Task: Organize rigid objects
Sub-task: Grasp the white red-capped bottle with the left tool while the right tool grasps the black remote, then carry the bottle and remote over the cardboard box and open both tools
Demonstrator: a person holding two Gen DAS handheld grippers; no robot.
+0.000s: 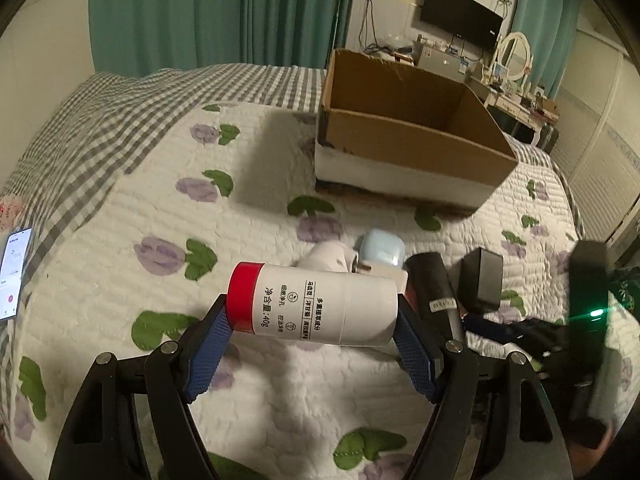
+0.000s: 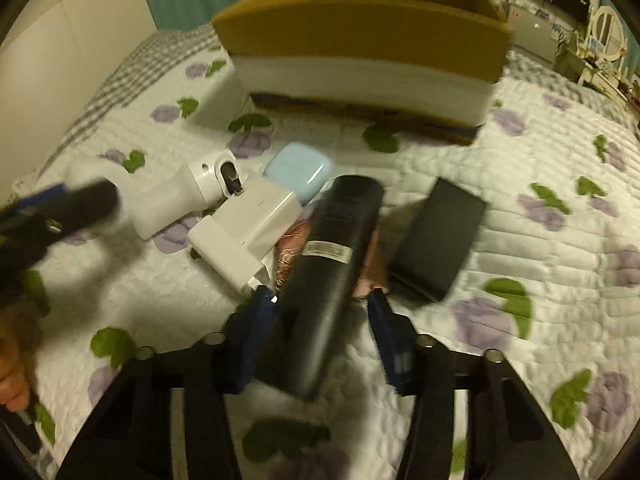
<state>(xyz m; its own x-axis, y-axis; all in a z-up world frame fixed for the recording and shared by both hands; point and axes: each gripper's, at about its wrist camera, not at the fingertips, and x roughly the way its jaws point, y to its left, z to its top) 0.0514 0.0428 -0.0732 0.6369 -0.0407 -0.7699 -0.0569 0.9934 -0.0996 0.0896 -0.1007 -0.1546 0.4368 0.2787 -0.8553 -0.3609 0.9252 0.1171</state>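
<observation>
My left gripper [image 1: 312,322] is shut on a white bottle with a red cap [image 1: 316,304], held sideways above the quilt. An open cardboard box [image 1: 404,136] stands beyond it; it also shows in the right wrist view [image 2: 360,36]. My right gripper [image 2: 320,312] is open, its blue pads either side of a black cylinder [image 2: 332,264] lying on the bed, with a gap on the right. Around it lie a white plug adapter [image 2: 248,232], a white handheld device [image 2: 176,196], a light blue case [image 2: 300,172] and a black box [image 2: 436,236].
The bed is covered by a white floral quilt [image 1: 120,220] with a grey checked blanket [image 1: 100,108] at the far left. A phone [image 1: 14,272] lies at the left edge. A desk with a monitor [image 1: 460,20] stands behind the bed.
</observation>
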